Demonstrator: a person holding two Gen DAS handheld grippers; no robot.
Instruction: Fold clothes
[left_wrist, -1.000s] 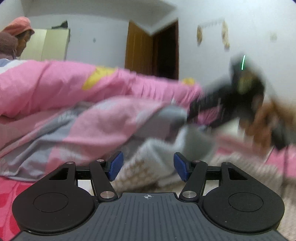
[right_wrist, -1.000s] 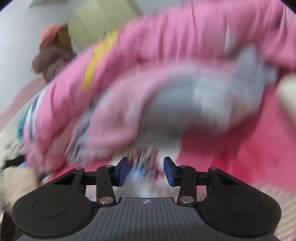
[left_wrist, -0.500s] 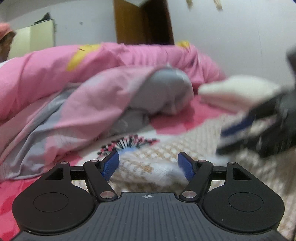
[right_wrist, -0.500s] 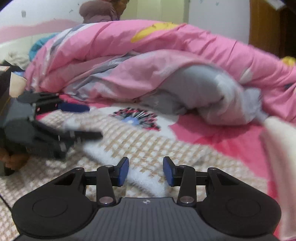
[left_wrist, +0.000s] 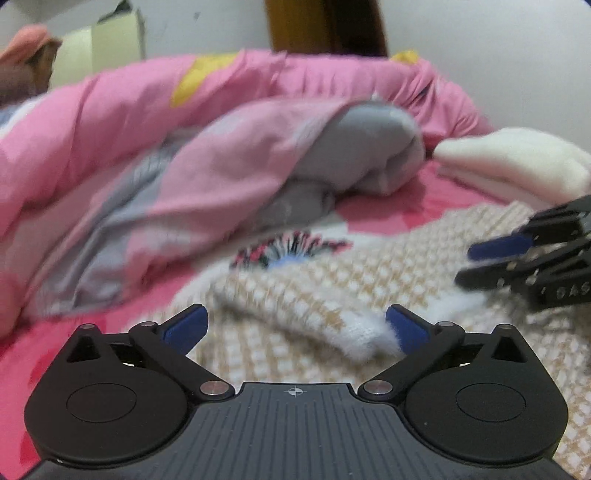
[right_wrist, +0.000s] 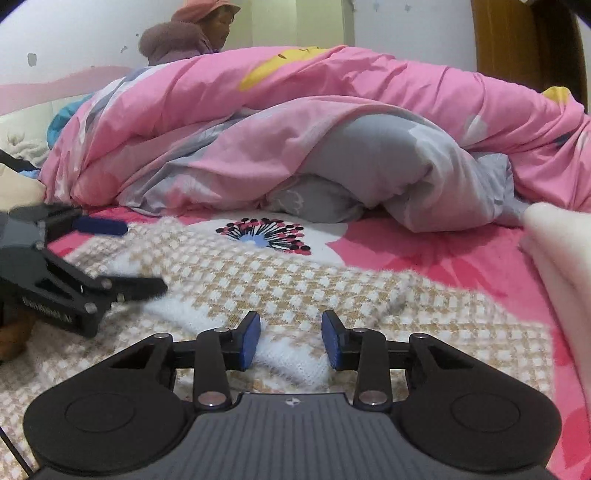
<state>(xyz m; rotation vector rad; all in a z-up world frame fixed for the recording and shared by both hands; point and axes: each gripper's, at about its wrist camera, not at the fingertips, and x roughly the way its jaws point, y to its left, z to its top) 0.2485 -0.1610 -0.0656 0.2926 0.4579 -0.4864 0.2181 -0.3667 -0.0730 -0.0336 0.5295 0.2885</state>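
Left wrist view: left gripper (left_wrist: 295, 328) spread wide, empty, above the beige-and-white checked knit garment (left_wrist: 332, 295) at lower centre; right gripper (left_wrist: 517, 258) at right edge.

Right wrist view: right gripper (right_wrist: 291, 339) parted, empty, over the garment (right_wrist: 295, 280); pink duvet (right_wrist: 332, 122) across the upper frame.

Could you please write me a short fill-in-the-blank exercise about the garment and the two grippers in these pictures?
1. The checked knit garment lies on the bed in beige and ____.
2. The left gripper has its jaws ____, with nothing clamped between them.
3. The right gripper hovers over the garment's fuzzy ____ edge.
4. Behind the garment is a rumpled duvet, mostly ____ with grey patches.

Missing words: white; open; white; pink
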